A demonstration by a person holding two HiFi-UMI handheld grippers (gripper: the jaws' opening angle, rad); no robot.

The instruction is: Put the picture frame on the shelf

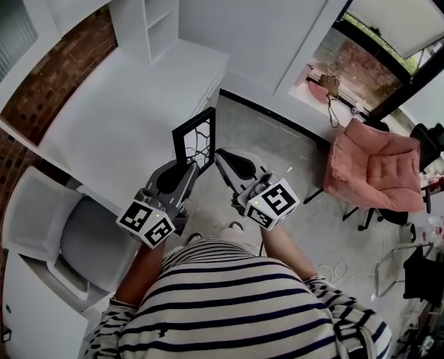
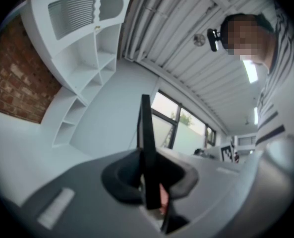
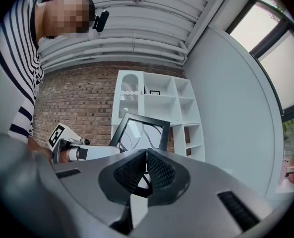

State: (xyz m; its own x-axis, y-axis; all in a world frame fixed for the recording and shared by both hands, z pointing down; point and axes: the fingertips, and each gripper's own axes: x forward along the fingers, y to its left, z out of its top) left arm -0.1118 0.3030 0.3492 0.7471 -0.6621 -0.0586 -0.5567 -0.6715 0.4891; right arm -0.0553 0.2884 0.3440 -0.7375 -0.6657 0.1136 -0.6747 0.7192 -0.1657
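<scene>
Left gripper (image 1: pixel 184 174) clamped on the bottom edge of the black picture frame (image 1: pixel 195 137), at picture centre in the head view. In the left gripper view, frame (image 2: pixel 147 148) edge-on between the pads, pinched as a thin dark bar rising straight up out of the jaws. Long axis upright, running away from the gripper toward the top of the picture. Glazed face turned toward the right-hand side, its curved line pattern plain in the right gripper view.

Right gripper (image 1: pixel 222 158) just beside the frame's lower right corner, apparently apart from it. Jaws pressed together on nothing in its own view, with the frame (image 3: pixel 139 128) beyond them.

White shelf unit (image 1: pixel 158 17) at upper left of centre in the head view, well apart from the frame, beyond the white desk (image 1: pixel 117 118). Open compartments clear at upper left of the left gripper view, and directly behind the frame in the right gripper view. Grey chair (image 1: pixel 72 238) at lower left, close by the desk edge.

Judged step: carrying, with the placing not yet done. Left gripper plainly the nearer, and the only one with a hold. Next, probably a reach up and left across the desk, frame kept upright, bottom edge first into a compartment. Main risk, by this reading: tilting in so narrow a pinch.
</scene>
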